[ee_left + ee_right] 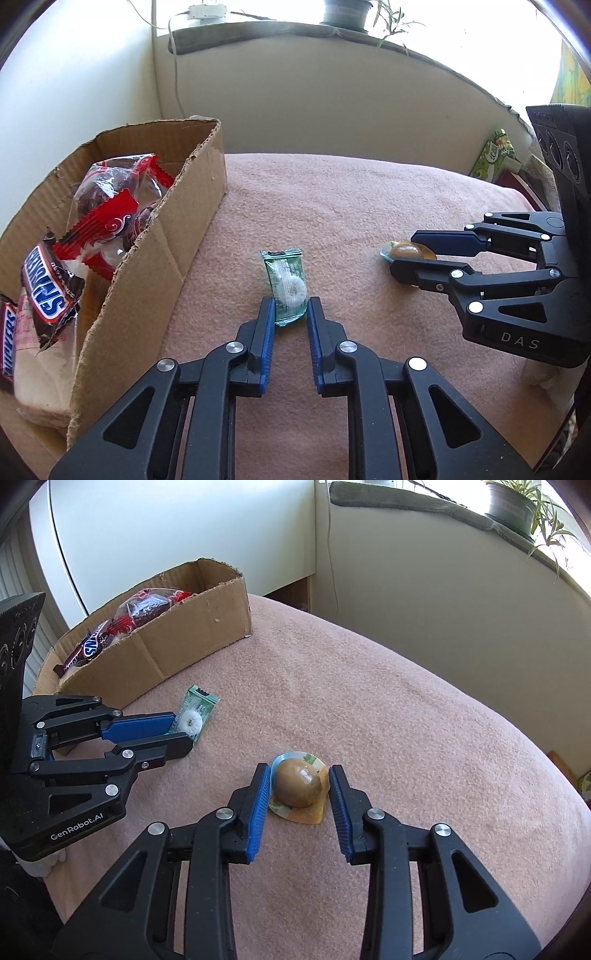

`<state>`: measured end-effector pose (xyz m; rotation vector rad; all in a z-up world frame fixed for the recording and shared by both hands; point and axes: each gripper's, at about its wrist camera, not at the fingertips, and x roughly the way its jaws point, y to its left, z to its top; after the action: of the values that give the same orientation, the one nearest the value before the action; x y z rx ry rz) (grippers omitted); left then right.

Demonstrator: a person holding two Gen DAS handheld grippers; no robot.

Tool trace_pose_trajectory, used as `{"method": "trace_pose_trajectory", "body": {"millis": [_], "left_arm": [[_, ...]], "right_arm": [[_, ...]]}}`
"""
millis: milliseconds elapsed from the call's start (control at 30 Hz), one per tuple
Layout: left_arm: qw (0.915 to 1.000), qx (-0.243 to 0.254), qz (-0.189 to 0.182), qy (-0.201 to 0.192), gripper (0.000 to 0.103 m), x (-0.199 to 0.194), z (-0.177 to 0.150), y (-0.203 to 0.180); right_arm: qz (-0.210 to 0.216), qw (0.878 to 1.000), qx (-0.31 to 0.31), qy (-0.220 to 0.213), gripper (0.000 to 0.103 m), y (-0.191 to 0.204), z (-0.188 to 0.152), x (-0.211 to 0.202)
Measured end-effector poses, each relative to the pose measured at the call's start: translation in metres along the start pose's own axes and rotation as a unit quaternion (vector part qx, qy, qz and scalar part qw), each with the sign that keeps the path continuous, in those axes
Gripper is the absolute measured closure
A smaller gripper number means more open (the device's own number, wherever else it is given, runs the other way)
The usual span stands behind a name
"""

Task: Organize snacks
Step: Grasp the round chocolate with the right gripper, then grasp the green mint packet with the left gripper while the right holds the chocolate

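While the left gripper clamps the green mint packet mid-blanket, the right gripper brackets the wrapped brown egg, seemingly not yet pressing, cardboard box at the far-left edge.

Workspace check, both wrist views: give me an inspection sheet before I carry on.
Surface: pink blanket, bare apart from two snacks.
Job's things: green mint packet and brown packaged egg on the blanket; cardboard box holds Snickers bars and red-wrapped cakes.
Clutter: green carton at the blanket's far edge.
Grippers: left gripper shut on the mint packet; right gripper straddles the egg, left pad at the wrapper, right pad apart.
Cables: white cable down the wall from the sill.
Surroundings: windowsill, potted plant.
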<state>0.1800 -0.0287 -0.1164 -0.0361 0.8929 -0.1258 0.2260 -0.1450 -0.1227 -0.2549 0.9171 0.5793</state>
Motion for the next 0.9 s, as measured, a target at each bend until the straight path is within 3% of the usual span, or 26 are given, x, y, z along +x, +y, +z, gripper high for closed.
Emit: {"method": "trace_pose_trajectory", "body": {"millis": [100,200,400,633,767,900], "left_arm": [[1.0000,0.000,0.004,0.003,0.085,-0.001,0.003,0.001],[0.9999,-0.002,0.014,0.002,0.069,0.001,0.006,0.000],[0.9995,-0.002,0.033,0.001,0.059,0.005,0.015,-0.001],[0.9994,0.017,0.027,0.014,0.059,0.018,0.023,-0.006],[0.9986,0.048,0.019,0.014,0.075,0.024,0.028,-0.015],[0.9986,0.049,0.010,0.020,0.078,0.023,0.034,-0.018]], "right_arm": [[0.005,1.000,-0.001,0.003,0.070,-0.002,-0.002,-0.001],[0.006,1.000,-0.002,0.003,0.070,-0.002,-0.003,-0.002],[0.010,1.000,0.002,-0.002,0.070,-0.002,-0.003,0.000],[0.019,1.000,0.007,-0.011,0.070,-0.006,-0.007,-0.002],[0.025,1.000,0.010,-0.013,0.069,-0.009,-0.008,-0.002],[0.026,0.999,0.012,-0.016,0.069,-0.010,-0.009,-0.004]]}}
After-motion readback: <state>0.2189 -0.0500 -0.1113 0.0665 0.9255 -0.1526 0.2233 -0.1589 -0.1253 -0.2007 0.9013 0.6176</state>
